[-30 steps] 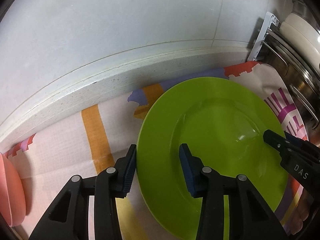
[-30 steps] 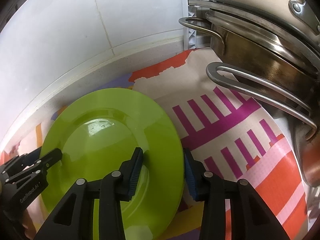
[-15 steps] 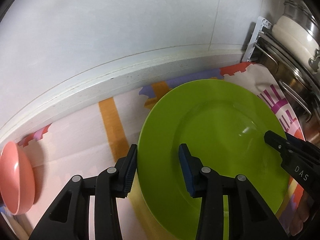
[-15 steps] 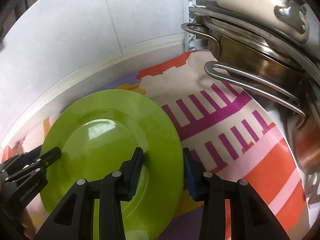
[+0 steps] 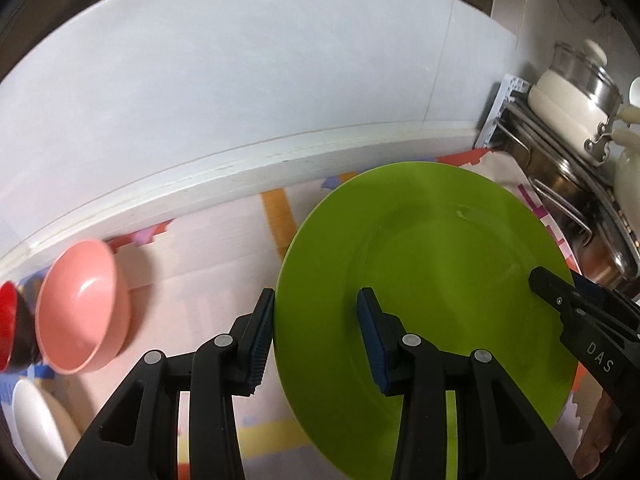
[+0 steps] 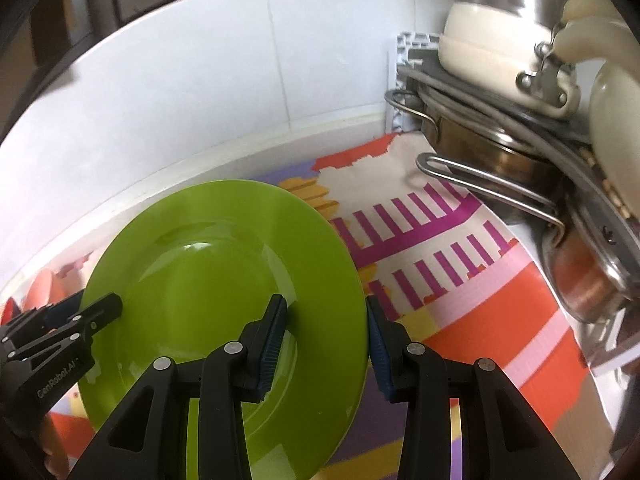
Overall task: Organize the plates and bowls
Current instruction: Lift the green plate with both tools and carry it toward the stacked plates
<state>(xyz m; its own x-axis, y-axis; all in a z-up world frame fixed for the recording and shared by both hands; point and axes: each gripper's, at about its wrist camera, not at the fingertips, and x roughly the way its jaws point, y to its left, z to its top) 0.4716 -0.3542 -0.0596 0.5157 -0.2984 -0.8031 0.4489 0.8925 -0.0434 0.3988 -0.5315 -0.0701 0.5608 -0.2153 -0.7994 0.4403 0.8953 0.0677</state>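
A lime-green plate [image 5: 432, 260] [image 6: 208, 264] hangs above the patterned mat, held from both sides. My left gripper [image 5: 316, 304] is shut on its left rim, one blue pad under the edge and the other on the plate's face. On the opposite rim my right gripper [image 6: 326, 306] grips the same way. Each gripper shows in the other's view: the right gripper [image 5: 560, 296] at the plate's right edge, the left gripper [image 6: 100, 308] at its left edge. A pink bowl [image 5: 84, 308] sits on the mat to the left.
A red and black bowl [image 5: 10, 328] and a white plate [image 5: 32, 420] lie at the far left. Stacked steel pots with a cream pot [image 6: 500, 60] on top crowd the right corner. The mat [image 6: 480, 280] runs up to a white tiled wall [image 5: 240, 80].
Both grippers have risen and drawn back from the wall with the green plate between them. The pink bowl, the red bowl and the white plate have come into view on the left.
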